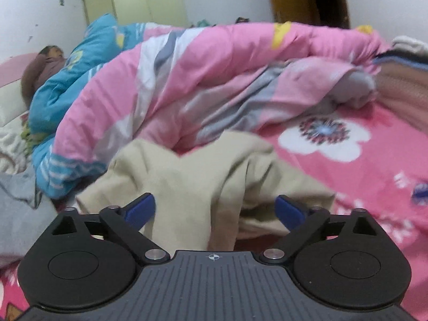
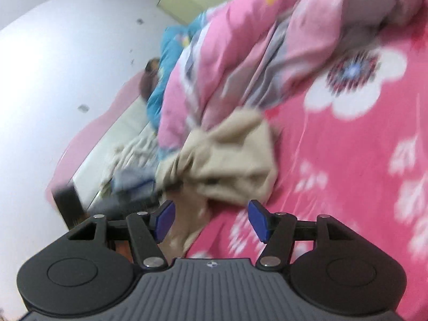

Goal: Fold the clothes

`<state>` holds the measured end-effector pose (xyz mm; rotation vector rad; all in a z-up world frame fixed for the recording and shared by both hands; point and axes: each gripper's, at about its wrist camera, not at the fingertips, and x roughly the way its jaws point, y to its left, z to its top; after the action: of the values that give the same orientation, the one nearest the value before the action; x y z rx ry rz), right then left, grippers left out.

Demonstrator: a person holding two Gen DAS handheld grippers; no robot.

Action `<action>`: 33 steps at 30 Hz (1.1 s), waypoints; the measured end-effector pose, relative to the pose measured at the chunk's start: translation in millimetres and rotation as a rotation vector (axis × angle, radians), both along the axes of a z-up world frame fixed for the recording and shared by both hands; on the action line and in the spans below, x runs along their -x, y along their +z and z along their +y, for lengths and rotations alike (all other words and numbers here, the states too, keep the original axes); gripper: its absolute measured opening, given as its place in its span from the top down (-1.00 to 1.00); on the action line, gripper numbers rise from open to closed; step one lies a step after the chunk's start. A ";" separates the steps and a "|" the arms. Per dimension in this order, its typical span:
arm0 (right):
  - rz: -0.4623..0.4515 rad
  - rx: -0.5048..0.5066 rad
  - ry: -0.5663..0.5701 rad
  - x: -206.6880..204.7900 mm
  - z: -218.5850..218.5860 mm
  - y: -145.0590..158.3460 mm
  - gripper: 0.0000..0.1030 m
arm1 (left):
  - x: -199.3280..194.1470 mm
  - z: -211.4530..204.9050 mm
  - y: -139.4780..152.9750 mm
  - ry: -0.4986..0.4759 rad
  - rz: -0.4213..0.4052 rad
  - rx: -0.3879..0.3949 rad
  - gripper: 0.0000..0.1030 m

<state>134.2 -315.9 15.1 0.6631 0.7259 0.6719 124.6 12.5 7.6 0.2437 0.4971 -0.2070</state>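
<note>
Beige garment (image 1: 203, 176) sits crumpled right ahead of my left gripper (image 1: 215, 210), jaws spread wide with cloth bunched between the blue pads (image 1: 140, 210) but nothing pinched; it lies on the pink floral bedsheet (image 1: 361, 176), its far edge against the pink-and-grey quilt (image 1: 203, 67). My right gripper (image 2: 211, 220) is tilted, jaws also apart and gripping nothing, same garment (image 2: 230, 163) just beyond its pads (image 2: 258, 220), a strip trailing down between them over the sheet (image 2: 347, 160). Blue quilt (image 1: 67, 88) further back with a person (image 1: 45, 67) lying under it; right view is blurry.
</note>
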 end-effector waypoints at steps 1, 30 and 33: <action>0.002 0.007 -0.026 -7.0 -7.2 4.9 -0.35 | 6.3 3.0 -1.9 0.008 -0.021 0.022 -0.70; 0.061 0.321 -0.066 -150.3 102.4 17.5 0.81 | 33.3 66.7 -41.6 0.026 -0.080 0.270 0.53; -0.072 0.338 -0.063 -91.2 88.8 48.2 0.84 | 50.0 69.2 -40.3 0.001 -0.081 0.257 0.58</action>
<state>225.5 -227.1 63.2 0.3487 0.7278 0.4973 74.5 81.6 -32.6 0.0014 0.3859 -0.2568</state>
